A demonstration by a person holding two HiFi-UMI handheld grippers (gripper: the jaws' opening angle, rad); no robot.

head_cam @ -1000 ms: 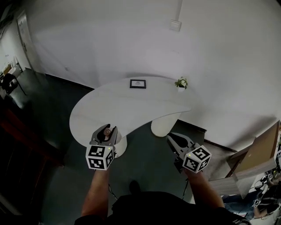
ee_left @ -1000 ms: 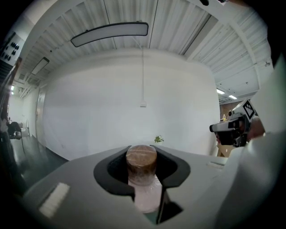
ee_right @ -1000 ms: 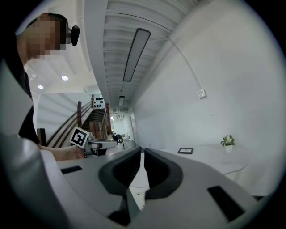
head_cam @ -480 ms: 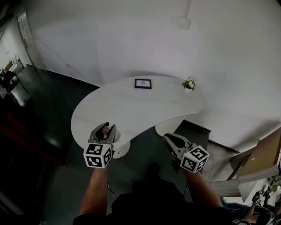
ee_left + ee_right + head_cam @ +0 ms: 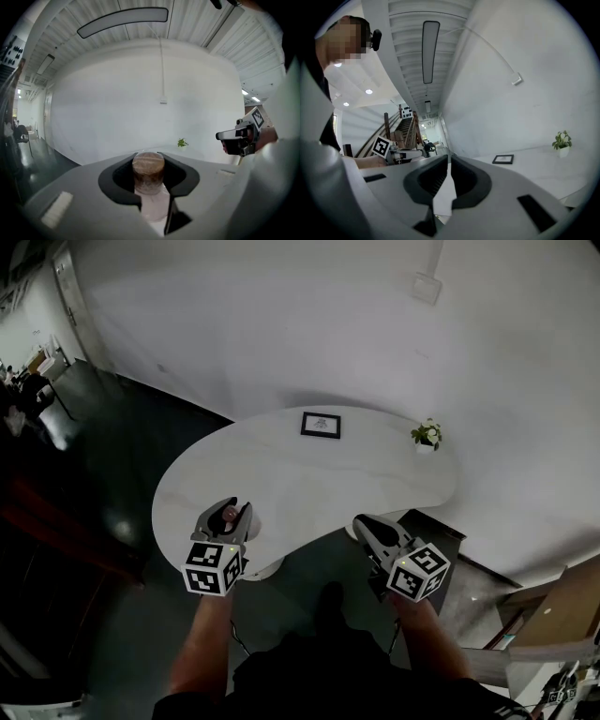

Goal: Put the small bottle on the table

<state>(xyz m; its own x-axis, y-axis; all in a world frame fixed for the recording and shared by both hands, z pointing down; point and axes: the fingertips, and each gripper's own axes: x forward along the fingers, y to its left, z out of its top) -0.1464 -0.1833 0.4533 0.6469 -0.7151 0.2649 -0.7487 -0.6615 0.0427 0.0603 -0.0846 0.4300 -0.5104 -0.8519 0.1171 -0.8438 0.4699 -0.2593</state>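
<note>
A small clear bottle (image 5: 149, 177) with a brown cork top stands upright between the jaws of my left gripper (image 5: 148, 161), which is shut on it. In the head view the left gripper (image 5: 229, 519) hangs over the near left edge of the white curved table (image 5: 309, 479), with the bottle (image 5: 229, 514) showing between its jaws. My right gripper (image 5: 368, 529) hovers off the table's near edge, over the dark floor. Its jaws (image 5: 447, 159) meet at the tips and hold nothing.
A small framed picture (image 5: 321, 425) and a little potted plant (image 5: 427, 435) stand at the table's far side. A white pedestal foot (image 5: 262, 566) sits under the near edge. Behind the table runs a white wall; a cardboard box (image 5: 562, 606) is at the right.
Both grippers have moved forward toward the table as the person stepped closer. The left still carries the bottle, and the table now lies nearer in the head view.
</note>
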